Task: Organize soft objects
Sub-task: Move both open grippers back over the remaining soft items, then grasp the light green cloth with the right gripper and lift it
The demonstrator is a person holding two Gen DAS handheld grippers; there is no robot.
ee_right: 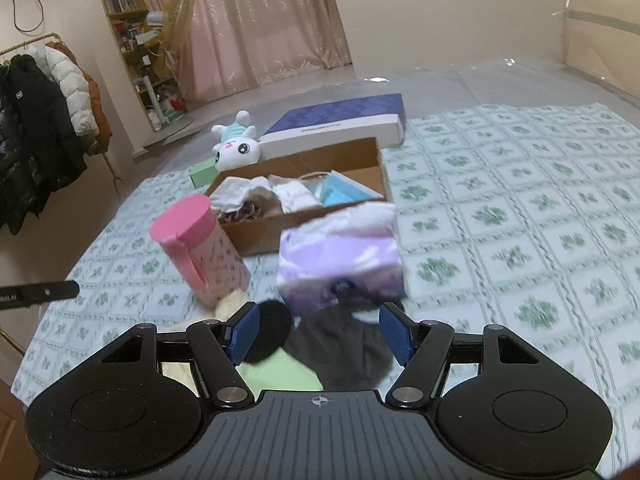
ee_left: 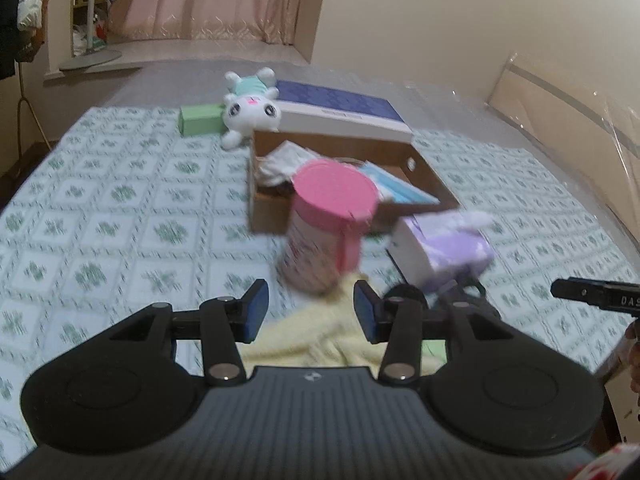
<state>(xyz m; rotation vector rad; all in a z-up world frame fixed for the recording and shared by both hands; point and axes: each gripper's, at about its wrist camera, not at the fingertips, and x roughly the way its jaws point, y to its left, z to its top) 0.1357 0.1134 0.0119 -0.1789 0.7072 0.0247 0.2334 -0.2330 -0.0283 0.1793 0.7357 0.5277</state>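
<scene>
Both claws are hanging spread: the left claw [ee_left: 311, 310] over a yellow cloth [ee_left: 316, 340], the right claw [ee_right: 319, 334] over a dark garment [ee_right: 344, 350]. Next probably calls for pinching one and carrying it to the cardboard box [ee_right: 320, 156] beyond.

Left tool [ee_left: 311, 309] and right tool [ee_right: 319, 332]: matte black linkage arms with silver pivot screws, round black side housings, a grey ribbed central plate bearing a small crosshair mark, and blue textured pads [ee_right: 245, 333] lining each finger.
</scene>
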